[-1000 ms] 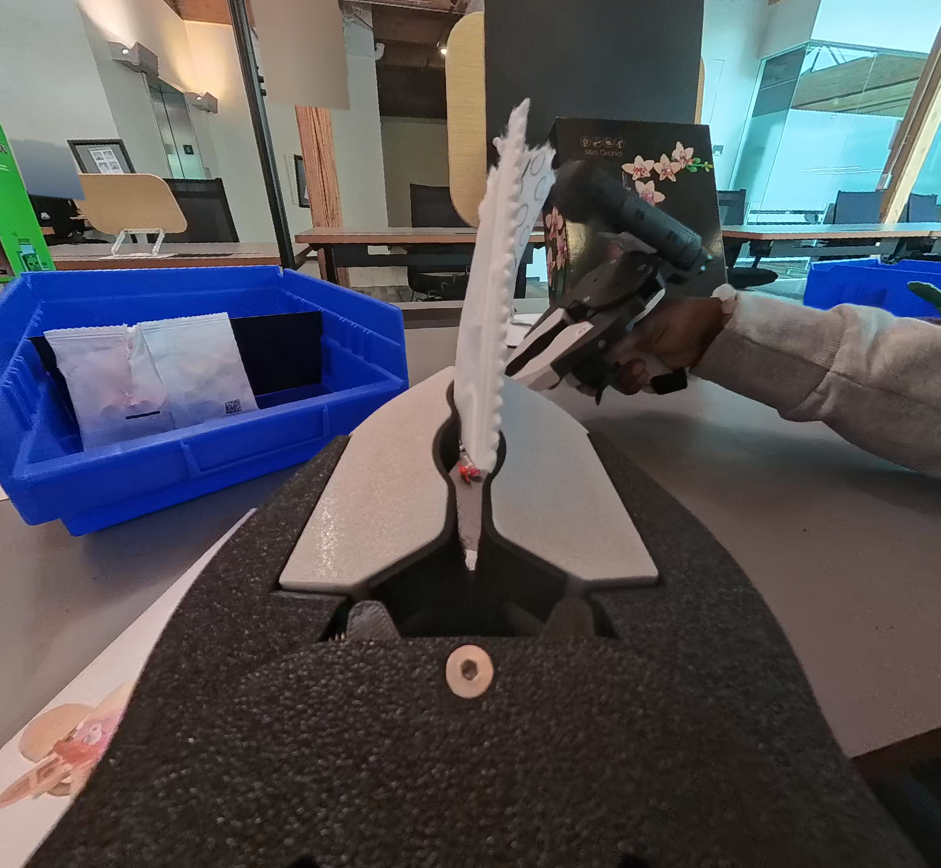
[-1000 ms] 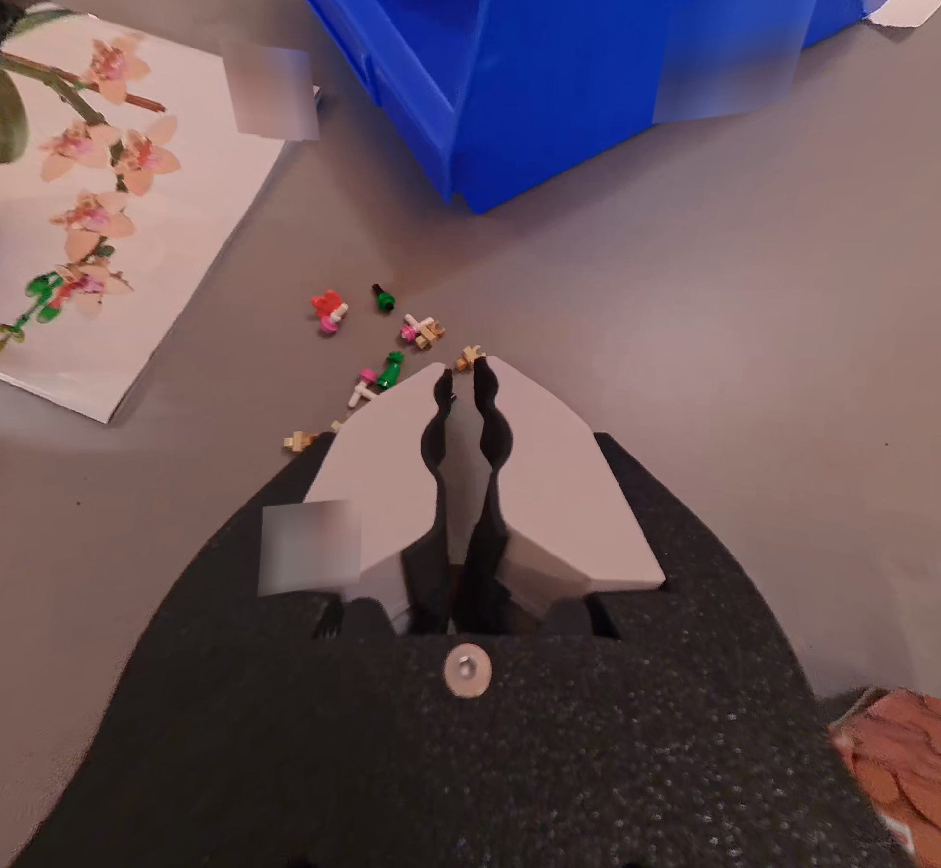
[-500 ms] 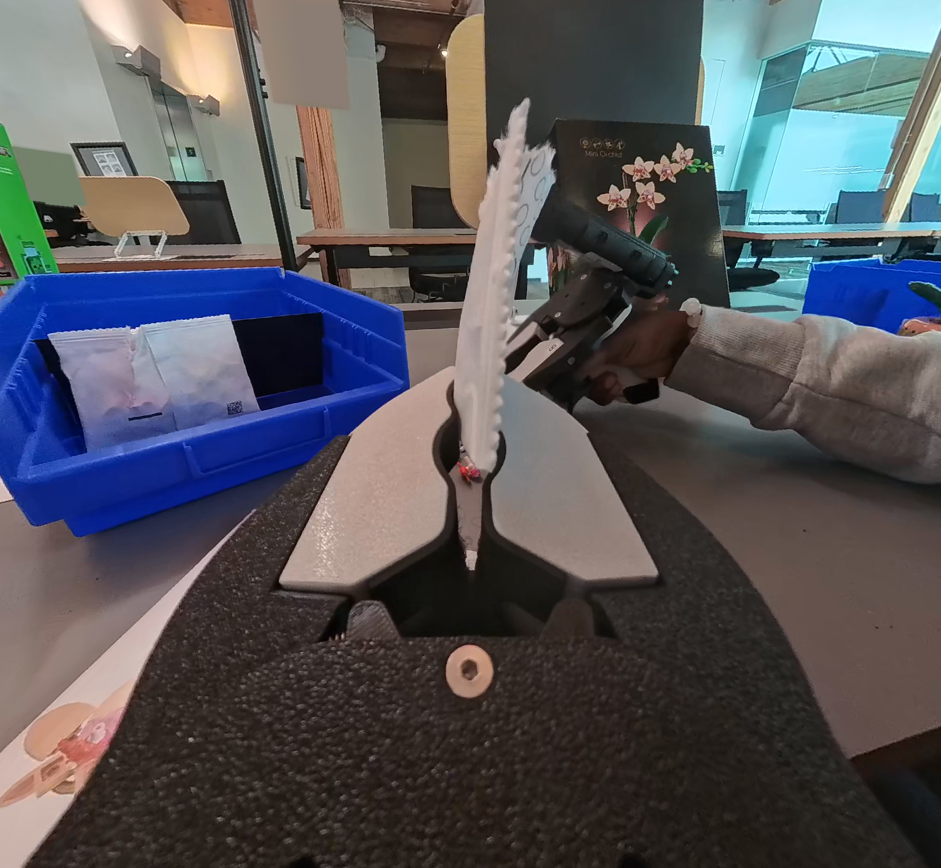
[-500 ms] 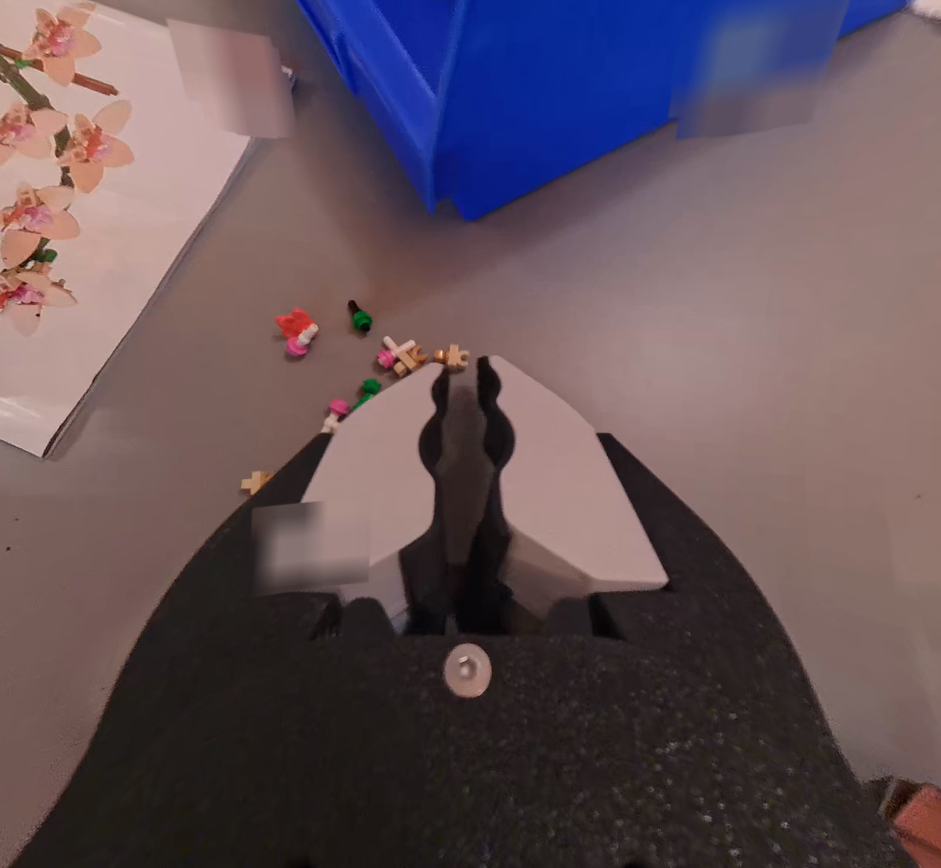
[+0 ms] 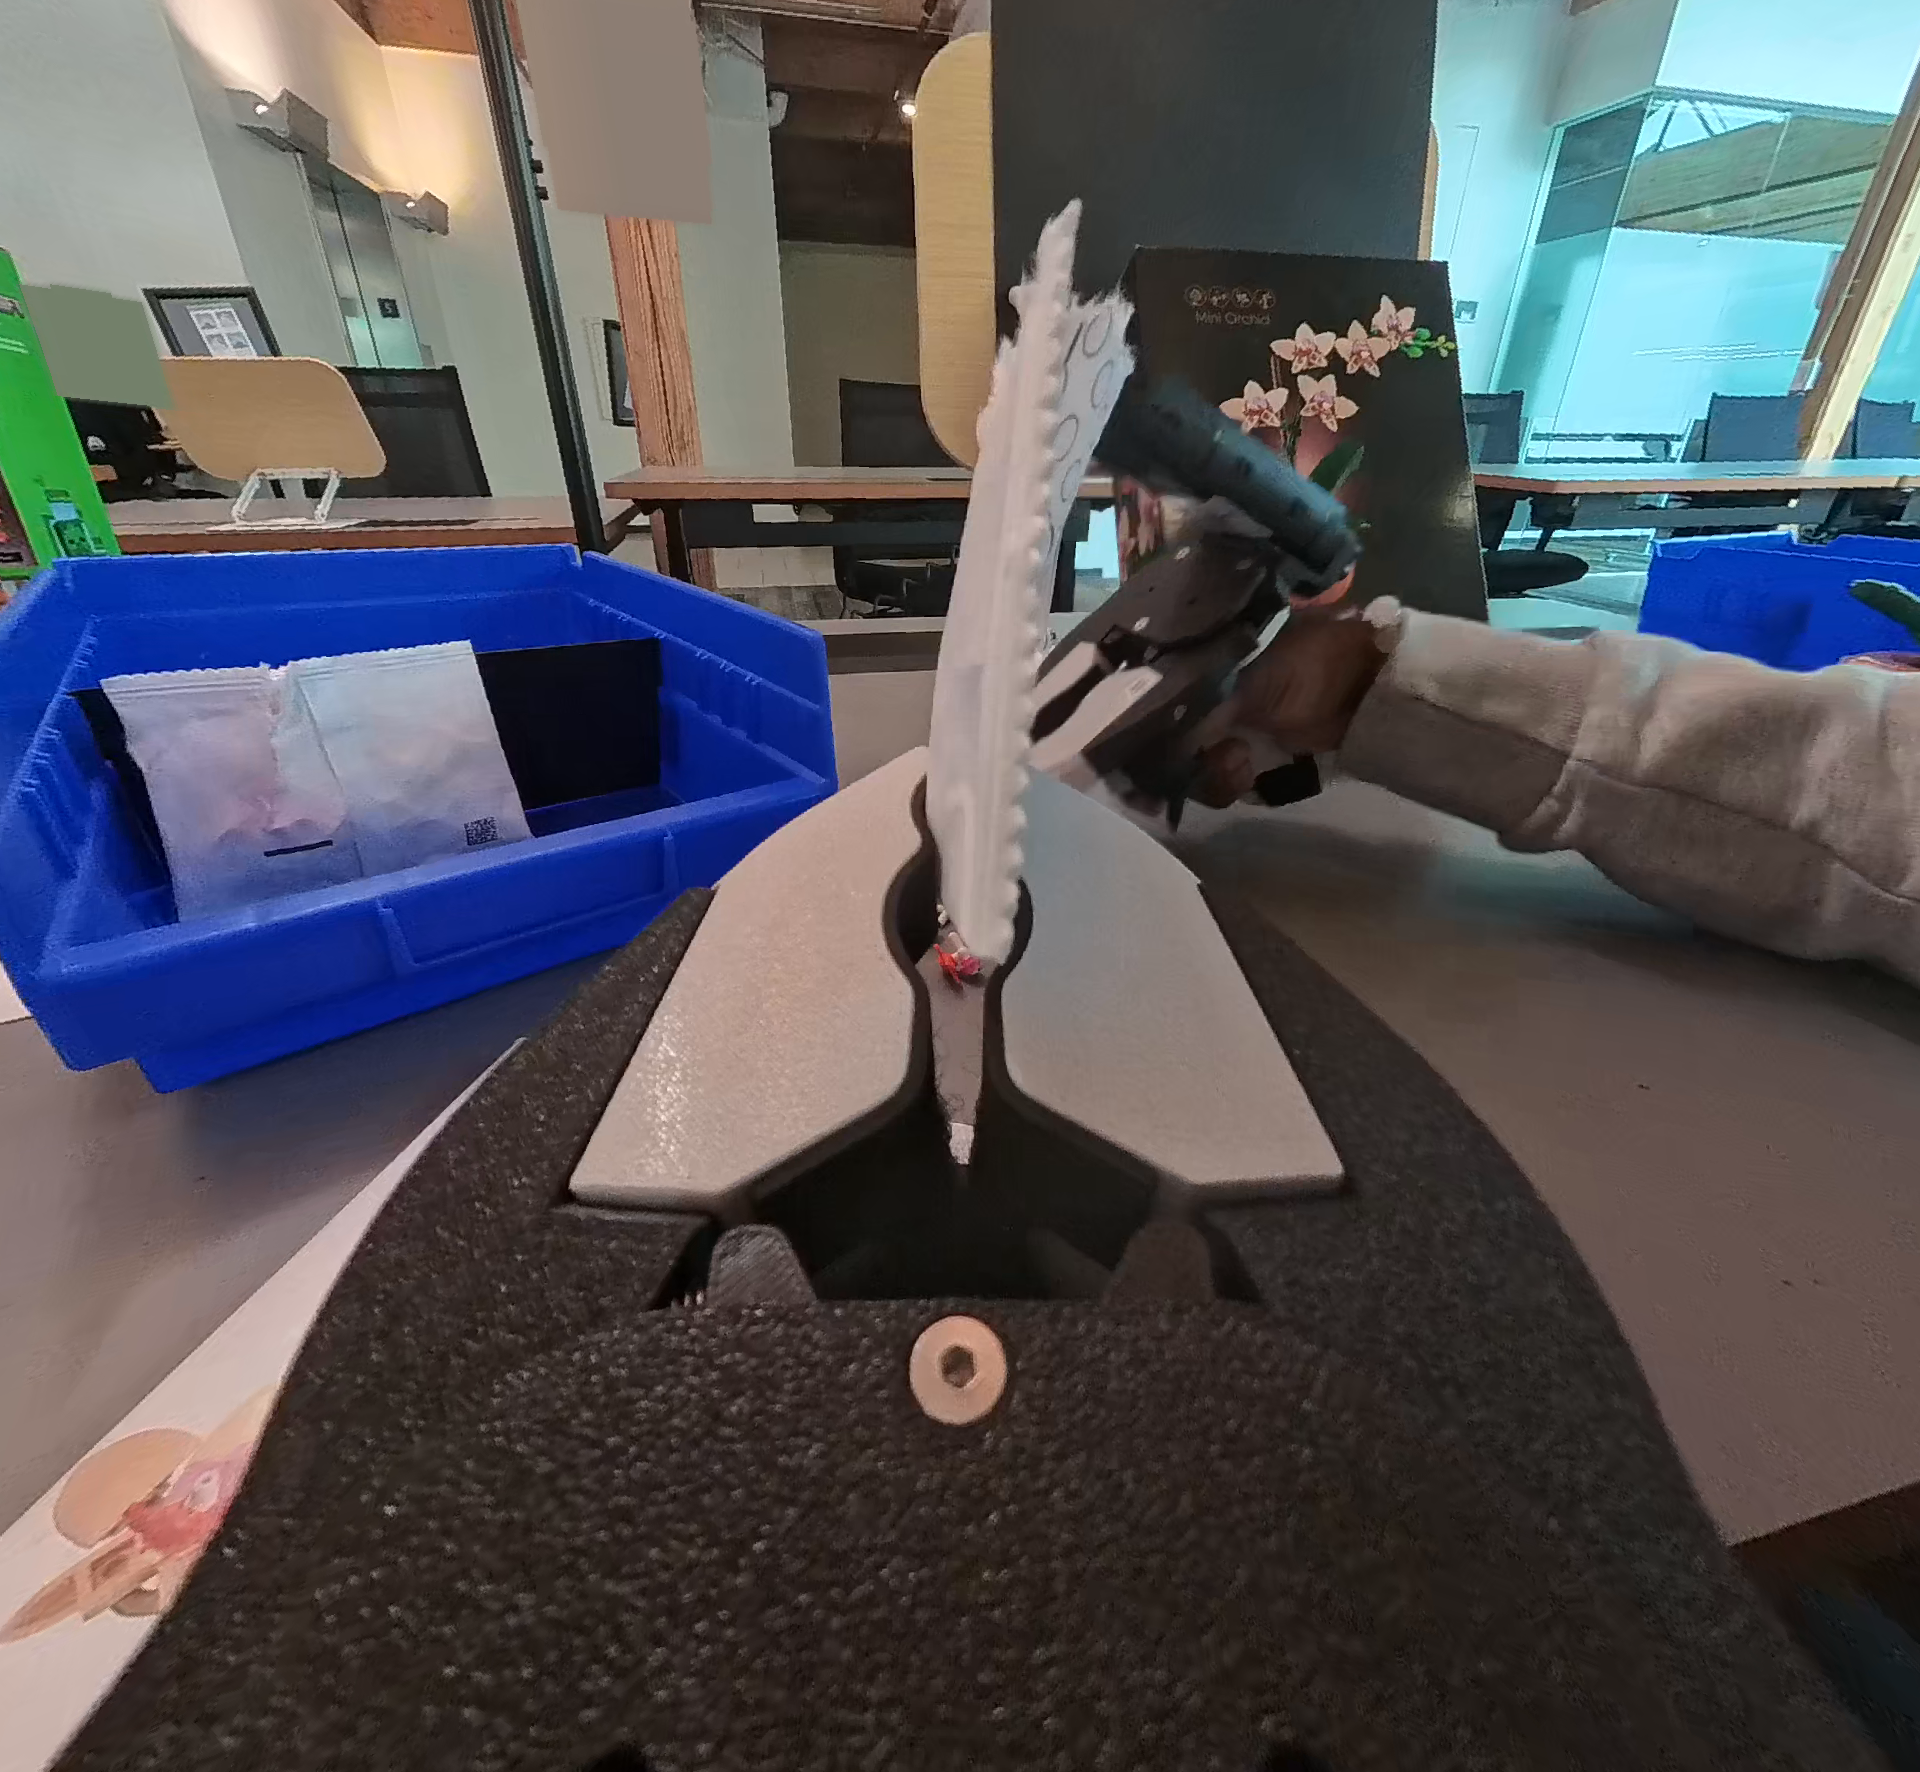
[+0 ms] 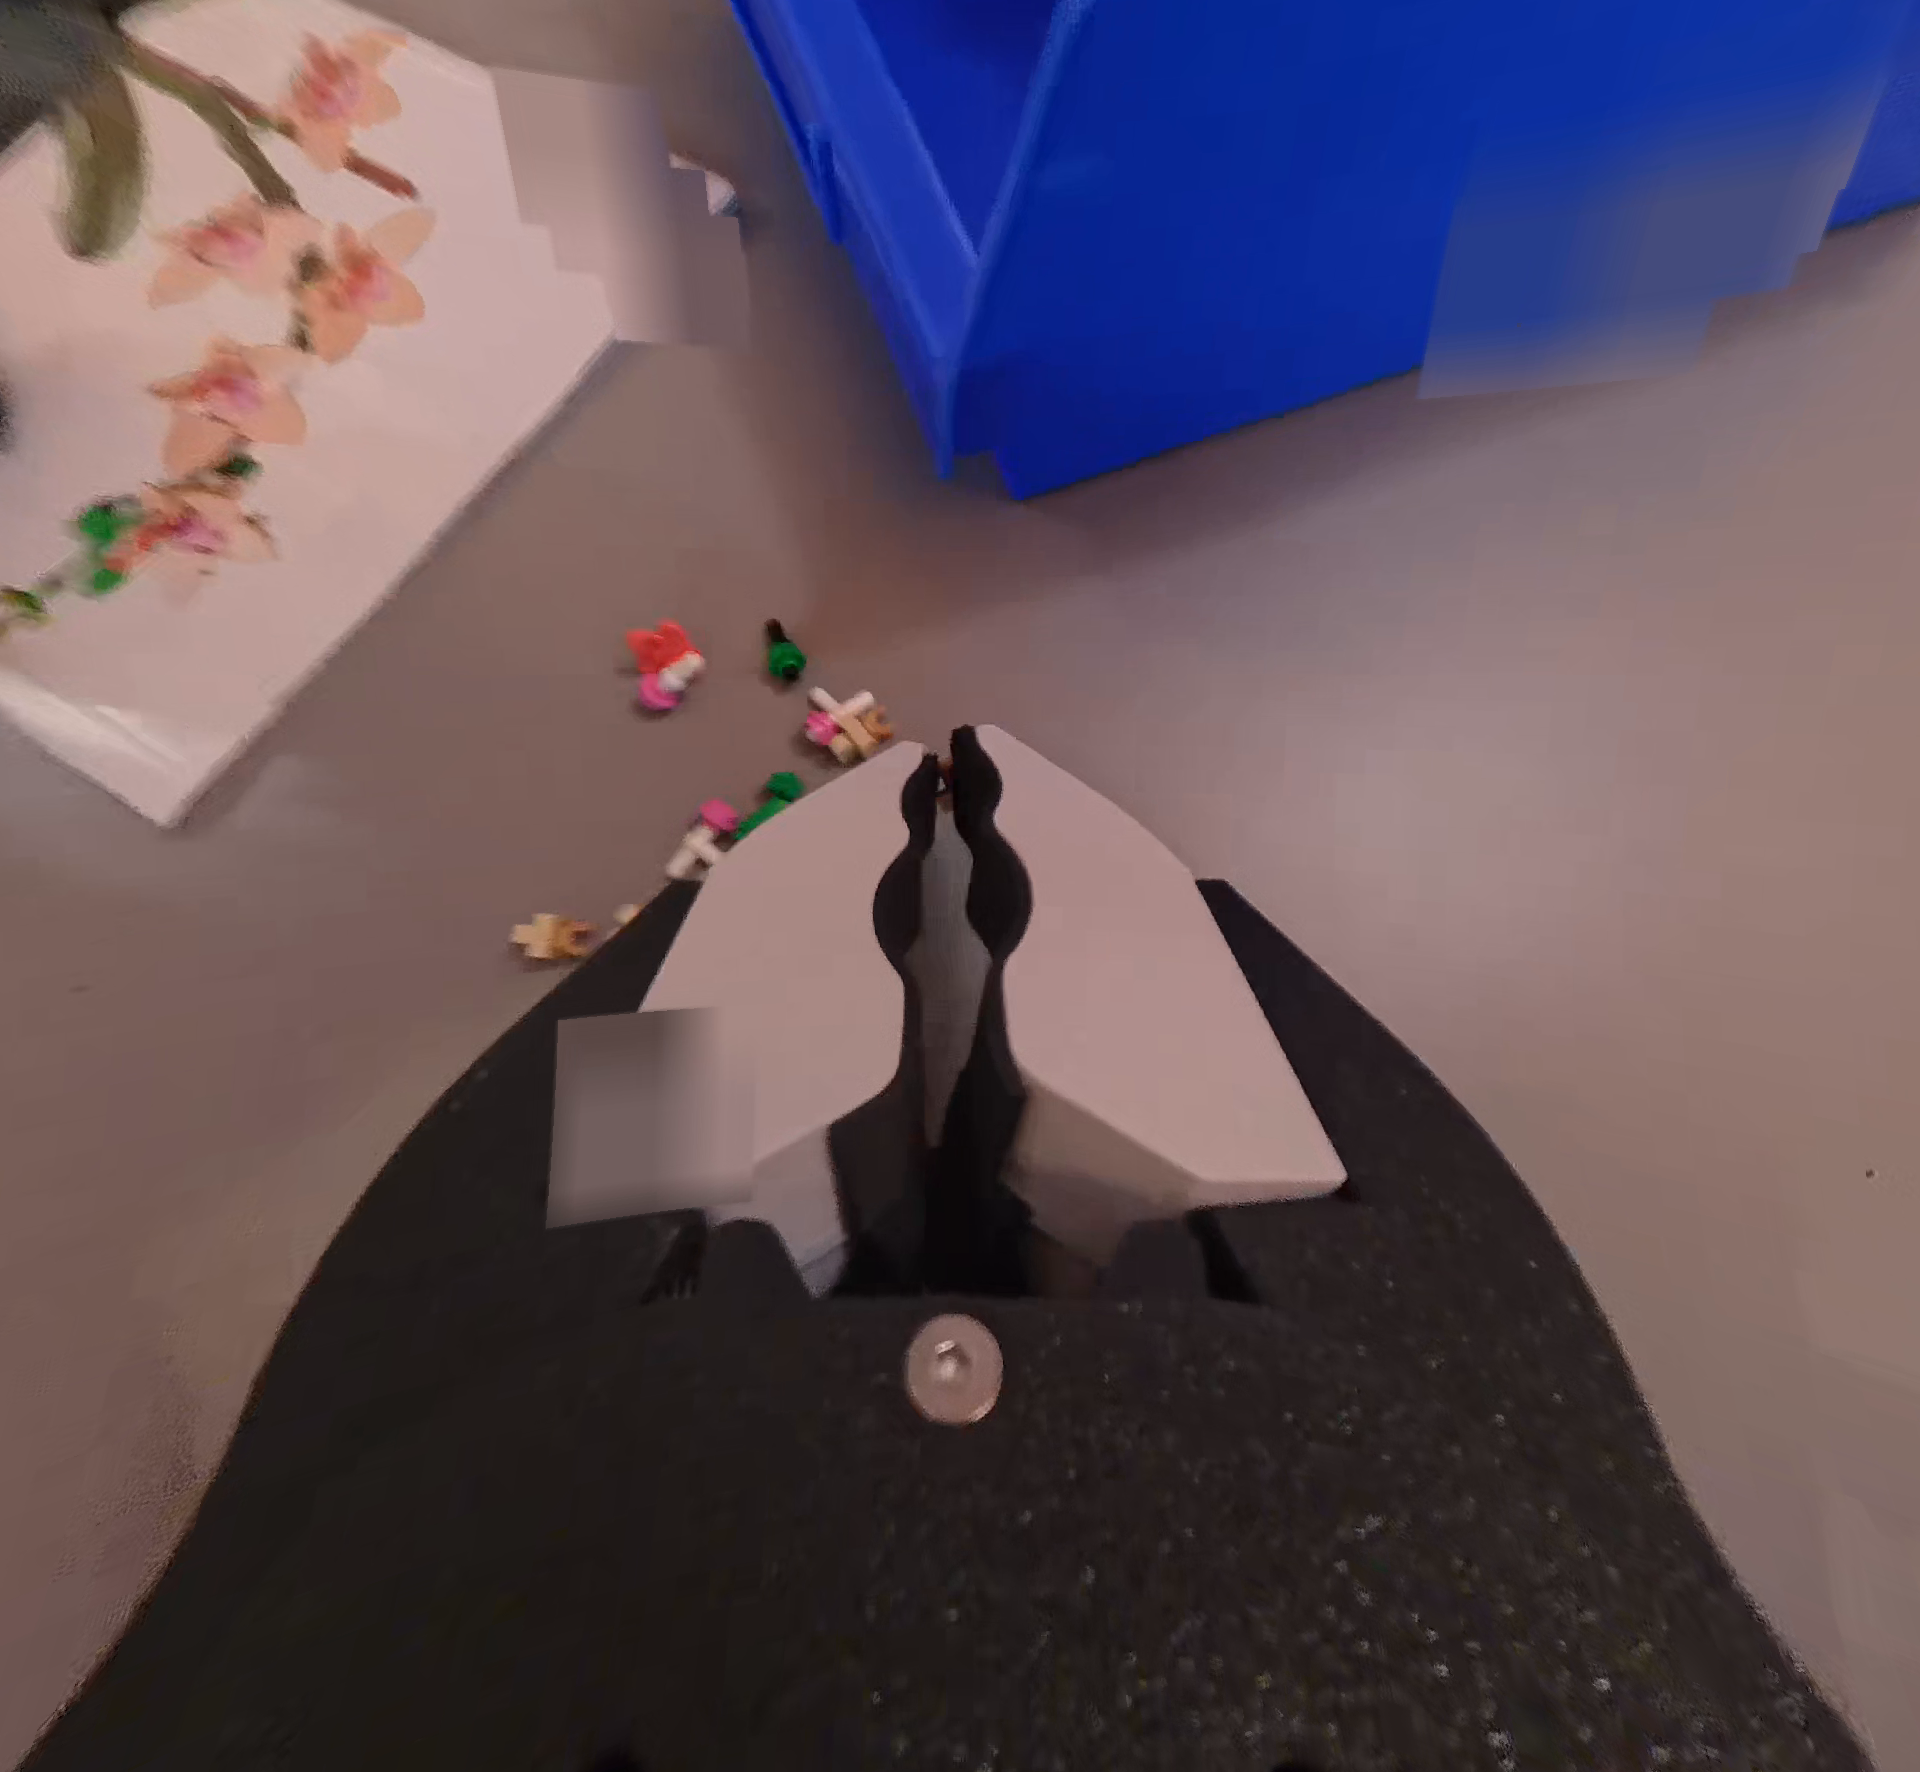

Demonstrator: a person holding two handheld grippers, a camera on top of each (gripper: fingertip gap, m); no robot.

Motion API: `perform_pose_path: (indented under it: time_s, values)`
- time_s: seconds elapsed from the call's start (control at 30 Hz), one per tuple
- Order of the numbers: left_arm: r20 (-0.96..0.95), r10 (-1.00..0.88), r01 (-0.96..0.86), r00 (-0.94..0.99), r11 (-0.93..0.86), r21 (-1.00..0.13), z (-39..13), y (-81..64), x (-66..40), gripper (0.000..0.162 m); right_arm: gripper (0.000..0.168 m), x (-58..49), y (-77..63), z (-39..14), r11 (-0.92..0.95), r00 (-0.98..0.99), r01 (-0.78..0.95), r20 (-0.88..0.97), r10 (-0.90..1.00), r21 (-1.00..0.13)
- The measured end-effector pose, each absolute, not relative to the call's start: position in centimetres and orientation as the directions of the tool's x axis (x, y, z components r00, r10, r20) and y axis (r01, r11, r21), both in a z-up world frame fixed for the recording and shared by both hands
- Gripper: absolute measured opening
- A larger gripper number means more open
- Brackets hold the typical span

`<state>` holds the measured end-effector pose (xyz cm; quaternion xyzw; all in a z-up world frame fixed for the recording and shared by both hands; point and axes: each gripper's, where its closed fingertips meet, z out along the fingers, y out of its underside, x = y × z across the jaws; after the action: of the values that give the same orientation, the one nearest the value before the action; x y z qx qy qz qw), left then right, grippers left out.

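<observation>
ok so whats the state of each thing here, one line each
left hand-held gripper: shut on the white bag
white bag: upright, top edge torn
right hand-held gripper: nearly shut, possibly pinching a tiny piece
blue bin: open, two sealed packets leaning inside
small pieces: scattered loose on table

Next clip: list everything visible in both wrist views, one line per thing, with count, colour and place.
Plastic bag: one, white and serrated, upright, pinched in the left gripper.
Blue bin: one, on the table to the left; two white packets lean inside.
Second blue bin: one, far right.
Box with orchid picture: one, black, standing behind.
Small bricks: about eight; red, pink, green, tan; scattered on the grey table.
Booklet: one, white with orchid print, left of the bricks.
Left gripper: shut on the bag.
Right gripper: fingers nearly together by a tan brick.
</observation>
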<state>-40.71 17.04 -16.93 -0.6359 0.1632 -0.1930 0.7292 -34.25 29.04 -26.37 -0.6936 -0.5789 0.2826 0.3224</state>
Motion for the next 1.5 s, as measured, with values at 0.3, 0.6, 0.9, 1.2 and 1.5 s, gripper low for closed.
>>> perform_pose_path:
  time_s: [0.3,0.6,0.9,1.2,1.5]
  values:
    - [0.002,-0.492,0.062,0.871,0.106,-0.992,-17.2,17.3,-40.2,0.002,0.004,-38.1,18.8,-9.5,-0.061,-0.052,0.206,-0.073,0.996,-0.977]
    - [0.008,-0.500,0.071,0.866,0.107,-0.992,-17.1,17.2,-40.0,0.002,0.026,-39.1,17.1,-10.7,0.073,-0.026,0.298,0.069,0.997,-0.952]
    - [0.038,-0.449,0.104,0.893,0.123,-0.987,-16.5,17.3,-41.5,0.002,0.027,-34.1,25.6,-20.9,-0.078,0.211,0.566,0.053,0.976,-0.821]
    - [0.046,-0.439,0.110,0.897,0.122,-0.987,-16.6,17.3,-41.8,0.002,0.028,-35.1,27.3,-27.5,-0.205,0.287,0.668,-0.007,0.958,-0.716]
    - [0.056,-0.440,0.119,0.896,0.116,-0.986,-16.7,17.4,-41.9,0.002,0.013,-35.7,27.1,-28.1,-0.231,0.300,0.666,-0.029,0.953,-0.709]
